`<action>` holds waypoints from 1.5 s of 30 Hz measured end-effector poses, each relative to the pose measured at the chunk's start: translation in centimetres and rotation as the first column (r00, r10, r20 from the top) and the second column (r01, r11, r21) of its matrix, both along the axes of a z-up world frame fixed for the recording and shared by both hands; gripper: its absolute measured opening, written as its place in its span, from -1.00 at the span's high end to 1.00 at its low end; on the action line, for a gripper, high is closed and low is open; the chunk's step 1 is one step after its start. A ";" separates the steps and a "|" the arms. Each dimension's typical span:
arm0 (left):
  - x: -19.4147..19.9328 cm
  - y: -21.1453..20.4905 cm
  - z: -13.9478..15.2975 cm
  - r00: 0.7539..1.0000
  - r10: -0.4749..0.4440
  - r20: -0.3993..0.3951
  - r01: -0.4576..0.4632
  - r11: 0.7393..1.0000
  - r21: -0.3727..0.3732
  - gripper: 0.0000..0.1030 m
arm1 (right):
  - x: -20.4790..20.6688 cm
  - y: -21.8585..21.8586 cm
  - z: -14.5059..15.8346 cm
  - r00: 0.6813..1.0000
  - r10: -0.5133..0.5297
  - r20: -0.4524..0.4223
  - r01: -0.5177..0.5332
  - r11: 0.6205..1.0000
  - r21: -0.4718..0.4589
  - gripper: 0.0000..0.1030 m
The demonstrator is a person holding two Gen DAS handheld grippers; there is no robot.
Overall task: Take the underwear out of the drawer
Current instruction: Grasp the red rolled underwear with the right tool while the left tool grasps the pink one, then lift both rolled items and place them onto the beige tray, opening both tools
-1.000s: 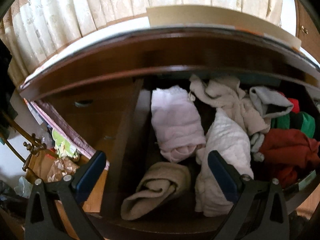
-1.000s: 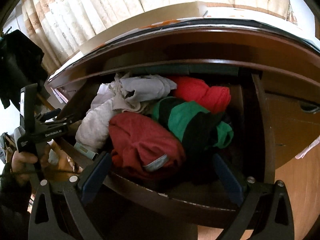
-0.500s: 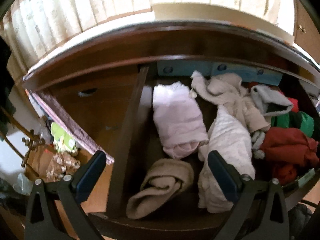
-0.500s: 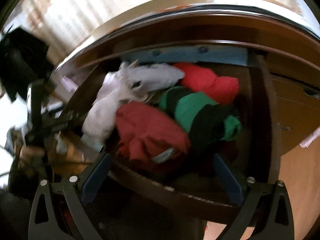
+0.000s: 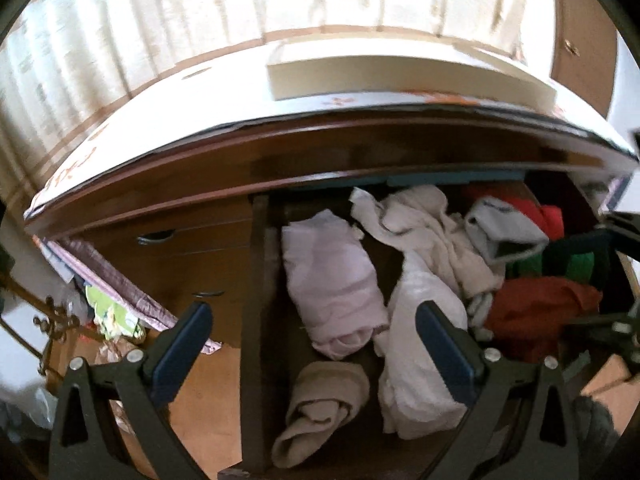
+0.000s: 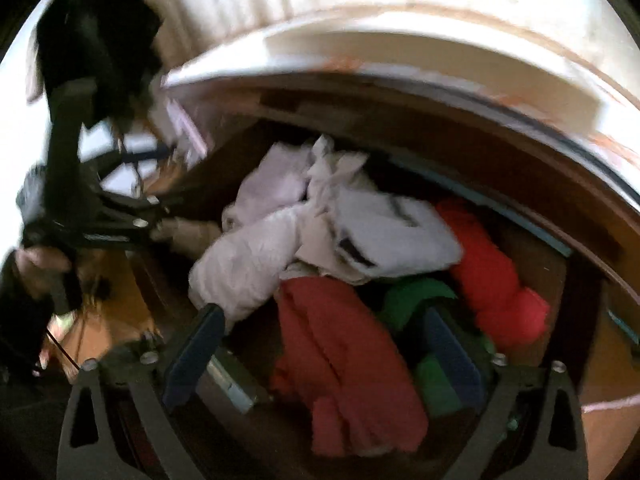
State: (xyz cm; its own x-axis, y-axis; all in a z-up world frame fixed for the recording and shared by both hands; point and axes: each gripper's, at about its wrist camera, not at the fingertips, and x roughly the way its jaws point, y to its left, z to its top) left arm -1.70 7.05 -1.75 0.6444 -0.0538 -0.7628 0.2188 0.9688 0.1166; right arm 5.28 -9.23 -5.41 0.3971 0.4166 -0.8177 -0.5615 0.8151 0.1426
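Note:
The open wooden drawer (image 5: 256, 320) holds loose clothes. A folded pale pink piece (image 5: 332, 280), a beige roll (image 5: 324, 400) and a white textured piece (image 5: 420, 360) lie on its left side. My left gripper (image 5: 314, 316) hangs open above them and touches nothing. On the right side lie a dark red garment (image 6: 344, 352), a green one (image 6: 408, 300), a bright red one (image 6: 492, 272) and a grey-white one (image 6: 392, 232). My right gripper (image 6: 320, 316) hovers over the dark red garment, which shows between its closing jaws. No pad visibly presses on it, and this view is blurred.
The dresser top (image 5: 240, 92) carries a flat cream box (image 5: 400, 72), with a curtain (image 5: 160, 20) behind. Closed drawers with handles (image 5: 156, 236) are to the left, above floor clutter (image 5: 112, 320) and a brass stand (image 5: 52, 320). A person's hand (image 6: 36, 258) holds the left gripper.
My right gripper has swung left and rolled, from the green clothes to over the dark red garment, and its jaws have narrowed. My left gripper has risen a little, so more dresser top shows.

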 end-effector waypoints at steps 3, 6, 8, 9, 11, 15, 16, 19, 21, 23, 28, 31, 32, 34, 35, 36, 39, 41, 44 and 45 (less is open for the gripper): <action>0.1 -0.3 0.0 0.999 -0.040 -0.024 0.040 0.999 0.013 -0.99 | 2.1 1.5 -2.7 0.992 0.032 -0.120 -0.044 0.994 -0.098 -0.27; 0.6 -0.9 -0.1 0.994 -0.093 -0.061 0.094 0.996 0.009 -1.00 | 3.8 1.5 -4.7 0.979 0.037 -0.203 -0.062 0.991 -0.122 -0.27; 1.0 -1.5 -0.1 0.989 -0.122 -0.084 0.123 0.992 -0.001 -1.00 | 4.7 1.1 -4.8 0.974 0.027 -0.227 -0.055 0.991 -0.121 -0.27; 1.3 -1.9 -0.2 0.985 -0.140 -0.097 0.139 0.990 -0.009 -1.00 | 5.0 1.0 -4.9 0.972 0.031 -0.235 -0.061 0.991 -0.120 -0.26; 1.8 -2.7 -0.5 0.978 -0.172 -0.120 0.169 0.985 -0.028 -1.00 | 5.5 0.4 -5.0 0.966 0.027 -0.257 -0.060 0.991 -0.121 -0.01; 2.9 -4.3 -1.5 0.961 -0.211 -0.180 0.206 0.977 -0.050 -0.99 | 5.0 -1.5 -4.3 0.964 -0.011 -0.267 -0.019 0.994 -0.112 0.36; 3.1 -4.7 -2.0 0.956 -0.215 -0.200 0.209 0.977 -0.048 -0.99 | 5.0 -2.1 -4.1 0.964 -0.028 -0.266 0.003 0.995 -0.095 0.38; 3.7 -5.7 -3.2 0.941 -0.221 -0.257 0.216 0.975 -0.046 -0.99 | 4.6 -4.9 -2.5 0.958 -0.080 -0.275 0.100 0.993 0.061 0.41; 3.9 -6.2 -3.9 0.929 -0.232 -0.290 0.228 0.973 -0.048 -0.94 | 3.9 -6.4 -1.1 0.959 -0.096 -0.268 0.141 0.978 0.154 0.41; 4.2 -6.8 -4.7 0.915 -0.234 -0.327 0.229 0.972 -0.055 -0.88 | 3.5 -7.8 0.3 0.958 -0.129 -0.256 0.194 0.950 0.244 0.41; 5.2 -8.1 -6.4 0.881 -0.225 -0.416 0.229 0.973 -0.040 -0.67 | 2.8 -9.7 2.3 0.952 -0.183 -0.247 0.272 0.877 0.396 0.41; 5.6 -8.5 -7.4 0.858 -0.222 -0.463 0.235 0.972 -0.030 -0.60 | 2.3 -9.5 2.8 0.952 -0.194 -0.237 0.281 0.861 0.424 0.41; 5.6 -8.7 -7.7 0.853 -0.222 -0.471 0.239 0.971 -0.026 -0.51 | 2.0 -9.7 3.1 0.953 -0.194 -0.234 0.280 0.860 0.426 0.41; 5.6 -8.9 -8.1 0.849 -0.230 -0.476 0.248 0.969 -0.026 -0.40 | 1.1 -10.0 3.5 0.952 -0.196 -0.236 0.284 0.856 0.432 0.41; 5.5 -9.0 -8.2 0.850 -0.234 -0.472 0.252 0.967 -0.025 -0.30 | 1.0 -10.6 3.7 0.950 -0.199 -0.239 0.288 0.852 0.437 0.41; 5.3 -9.1 -8.3 0.852 -0.247 -0.463 0.264 0.964 -0.029 -0.22 | 0.9 -10.4 3.8 0.949 -0.205 -0.239 0.294 0.849 0.439 0.41; 4.6 -9.2 -8.4 0.860 -0.265 -0.435 0.272 0.961 -0.047 0.07 | 0.6 -10.5 4.0 0.946 -0.224 -0.232 0.308 0.844 0.439 0.41; 4.3 -9.2 -8.3 0.871 -0.265 -0.414 0.244 0.964 -0.104 0.25 | 0.5 -10.8 4.1 0.943 -0.236 -0.236 0.320 0.836 0.445 0.41; 3.5 -8.0 -8.2 0.889 -0.254 -0.381 0.200 0.964 -0.175 0.30 | 0.4 -11.3 4.2 0.937 -0.256 -0.237 0.339 0.825 0.452 0.41; 3.1 -7.5 -7.9 0.898 -0.248 -0.363 0.190 0.963 -0.190 0.31 | 0.3 -11.4 4.4 0.936 -0.261 -0.235 0.343 0.821 0.457 0.41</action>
State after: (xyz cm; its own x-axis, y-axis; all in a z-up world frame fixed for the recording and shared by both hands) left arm 1.43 -0.50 -9.61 0.2656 -0.2890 -0.9197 0.4265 0.8908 -0.1568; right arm 5.61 -20.66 -1.05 0.4546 0.6540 -0.6047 -0.2356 0.7430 0.6265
